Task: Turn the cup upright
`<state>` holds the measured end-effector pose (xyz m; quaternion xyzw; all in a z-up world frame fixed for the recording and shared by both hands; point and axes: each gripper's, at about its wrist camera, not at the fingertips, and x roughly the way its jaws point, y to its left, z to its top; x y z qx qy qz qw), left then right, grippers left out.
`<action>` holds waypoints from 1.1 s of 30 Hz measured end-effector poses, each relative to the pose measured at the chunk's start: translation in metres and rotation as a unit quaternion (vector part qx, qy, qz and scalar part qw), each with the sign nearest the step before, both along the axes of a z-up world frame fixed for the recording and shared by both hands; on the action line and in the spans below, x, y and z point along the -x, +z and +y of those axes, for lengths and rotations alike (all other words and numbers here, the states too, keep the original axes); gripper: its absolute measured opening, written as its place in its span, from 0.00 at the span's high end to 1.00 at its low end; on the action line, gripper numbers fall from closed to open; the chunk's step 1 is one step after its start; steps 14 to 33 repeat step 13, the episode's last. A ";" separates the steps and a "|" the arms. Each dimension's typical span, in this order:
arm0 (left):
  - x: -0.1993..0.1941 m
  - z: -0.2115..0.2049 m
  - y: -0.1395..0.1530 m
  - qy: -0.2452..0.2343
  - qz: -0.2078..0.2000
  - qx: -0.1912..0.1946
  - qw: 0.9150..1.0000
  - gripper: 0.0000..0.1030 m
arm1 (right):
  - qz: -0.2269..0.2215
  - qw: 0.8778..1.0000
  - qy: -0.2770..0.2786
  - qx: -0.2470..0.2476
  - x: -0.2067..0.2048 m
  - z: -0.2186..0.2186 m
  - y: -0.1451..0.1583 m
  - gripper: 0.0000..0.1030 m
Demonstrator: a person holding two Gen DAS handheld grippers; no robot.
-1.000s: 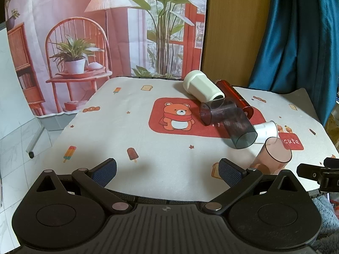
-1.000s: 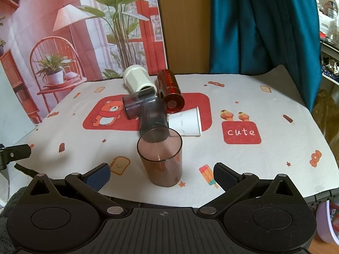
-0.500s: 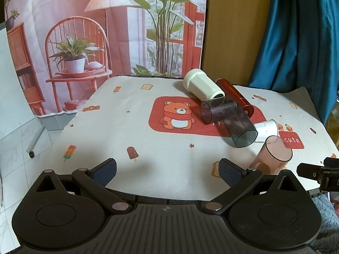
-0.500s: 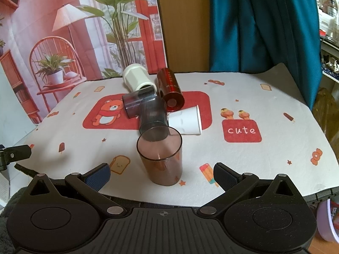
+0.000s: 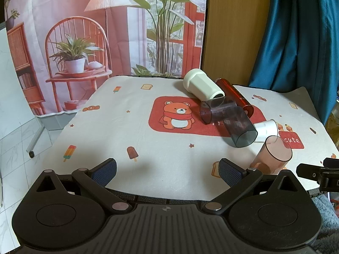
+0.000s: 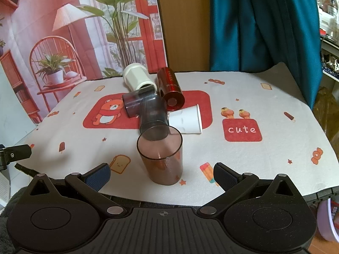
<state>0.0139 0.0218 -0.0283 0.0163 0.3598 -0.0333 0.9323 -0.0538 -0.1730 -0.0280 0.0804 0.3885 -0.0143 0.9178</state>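
- The brown translucent cup point(image 6: 162, 160) stands upright at lower centre of the right wrist frame, mouth up, long axis vertical. It sits on the printed table mat point(image 6: 264, 165), ahead of my right gripper point(image 6: 162, 174) and between the lines of its two fingers.
- My right fingers are spread wide; neither pad point(image 6: 96, 176) touches the cup.
- In the left wrist frame the same cup point(image 5: 273, 156) appears at lower right, just beyond my left gripper's point(image 5: 167, 170) right finger.
- My left fingers are likewise released and hold nothing.
- Directly behind the cup lies a pile of cups on their sides: a dark smoky tumbler point(image 6: 153, 117) with its mouth facing me, nearly touching the brown cup's rim in this view; a second smoky tumbler point(image 6: 136, 101) crossing behind it; a small white paper cup point(image 6: 186, 120) to the right; a red metallic cup point(image 6: 170, 91); and a cream faceted cup point(image 6: 137, 79) farthest back.
- Legible writing: "cute" on a red patch point(image 6: 242, 130) at right centre. The vertical text on the red cup is too small to read.
- A bear print point(image 6: 109, 113) sits left of the pile.
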 end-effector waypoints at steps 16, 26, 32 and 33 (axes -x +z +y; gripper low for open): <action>0.001 -0.002 -0.002 -0.002 0.000 0.001 1.000 0.00 | 0.001 1.000 0.001 0.000 0.000 -0.001 0.000 0.00; 0.001 -0.002 -0.002 -0.002 0.000 0.001 1.000 0.00 | 0.001 1.000 0.001 0.000 0.000 -0.001 0.000 0.00; 0.001 -0.002 -0.002 -0.002 0.000 0.001 1.000 0.00 | 0.001 1.000 0.001 0.000 0.000 -0.001 0.000 0.00; 0.001 -0.002 -0.002 -0.002 0.000 0.001 1.000 0.00 | 0.001 1.000 0.001 0.000 0.000 -0.001 0.000 0.00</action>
